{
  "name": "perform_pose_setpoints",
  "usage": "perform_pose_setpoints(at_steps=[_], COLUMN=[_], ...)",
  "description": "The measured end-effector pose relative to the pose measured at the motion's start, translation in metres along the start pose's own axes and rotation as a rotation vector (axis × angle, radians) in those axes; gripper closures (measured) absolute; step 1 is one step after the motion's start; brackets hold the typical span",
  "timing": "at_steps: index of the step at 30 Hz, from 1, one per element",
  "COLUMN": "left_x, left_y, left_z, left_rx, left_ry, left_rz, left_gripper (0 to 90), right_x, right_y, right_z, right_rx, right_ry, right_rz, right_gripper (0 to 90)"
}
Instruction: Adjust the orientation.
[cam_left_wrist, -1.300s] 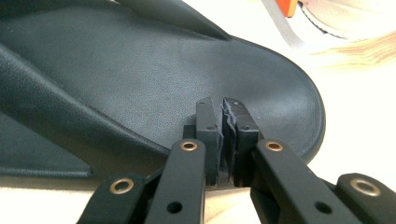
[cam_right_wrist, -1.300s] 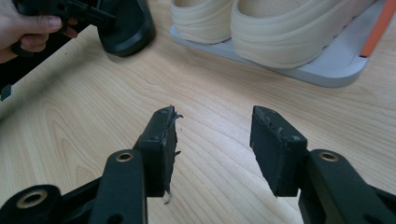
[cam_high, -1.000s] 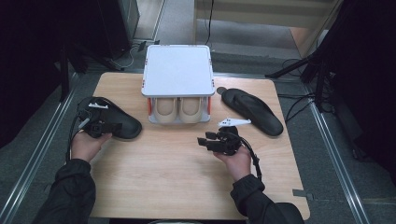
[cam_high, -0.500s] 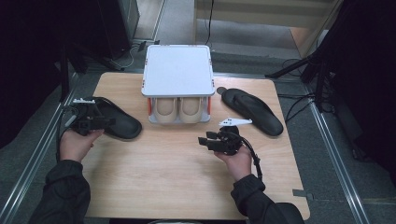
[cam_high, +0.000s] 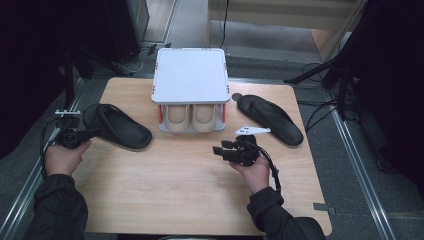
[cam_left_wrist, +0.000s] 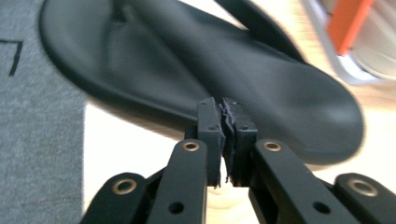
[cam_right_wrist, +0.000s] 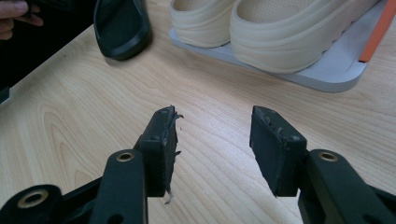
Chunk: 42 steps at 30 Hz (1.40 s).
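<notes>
Left gripper (cam_left_wrist: 223, 116): jaws have just closed, pressed together, nothing visibly pinched. The black slipper (cam_left_wrist: 243, 60) lies just beyond them, apparently untouched. Right gripper (cam_right_wrist: 212, 135): jaws spread, empty.

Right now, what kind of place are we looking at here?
Probably a lab or studio set up for recording: a wooden table holding a small shoe rack and black sandals, on grey carpet with stand legs and trailing cables beside it.
</notes>
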<state>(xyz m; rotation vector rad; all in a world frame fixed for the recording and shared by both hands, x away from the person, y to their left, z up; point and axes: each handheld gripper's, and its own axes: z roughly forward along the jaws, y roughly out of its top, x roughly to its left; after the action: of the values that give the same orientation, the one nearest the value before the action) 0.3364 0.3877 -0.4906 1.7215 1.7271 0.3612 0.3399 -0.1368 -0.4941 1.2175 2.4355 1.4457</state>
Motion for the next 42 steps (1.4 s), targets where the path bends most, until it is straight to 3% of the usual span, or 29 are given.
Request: perform_pose_setpoints(at_steps=[5,10,18,23,34,42], left_x=[0.019,0.026,0.031,0.031,0.020,0.010], left_y=[-0.001,0.001,0.008,0.017,0.040,0.050], left_z=[0.011,0.023,0.033,0.042,0.067,0.085], left_rx=[0.018,0.050,0.040,0.028,-0.001,0.032], left_ry=[0.076,0.109,0.102,0.096,0.113,0.084], left_rz=[-0.038,-0.041,-0.060,-0.065,-0.016,0.009], left_gripper=[89.3,89.4,88.4,88.9,89.1,89.0], right_x=[0.002,0.005,0.005,0.006,0.002,0.001], right_y=[0.000,-0.002,-0.007,-0.013,-0.027,-0.033], right_z=[-0.001,-0.003,-0.009,-0.018,-0.034,-0.041], right_rx=[-0.004,0.004,-0.018,-0.011,-0.032,-0.039], right_ry=[0.007,0.004,0.006,-0.032,-0.077,-0.100], right_rz=[-0.003,-0.010,0.012,-0.003,0.027,0.043], right_gripper=[51.9,51.9,52.2,52.2,52.2,52.3])
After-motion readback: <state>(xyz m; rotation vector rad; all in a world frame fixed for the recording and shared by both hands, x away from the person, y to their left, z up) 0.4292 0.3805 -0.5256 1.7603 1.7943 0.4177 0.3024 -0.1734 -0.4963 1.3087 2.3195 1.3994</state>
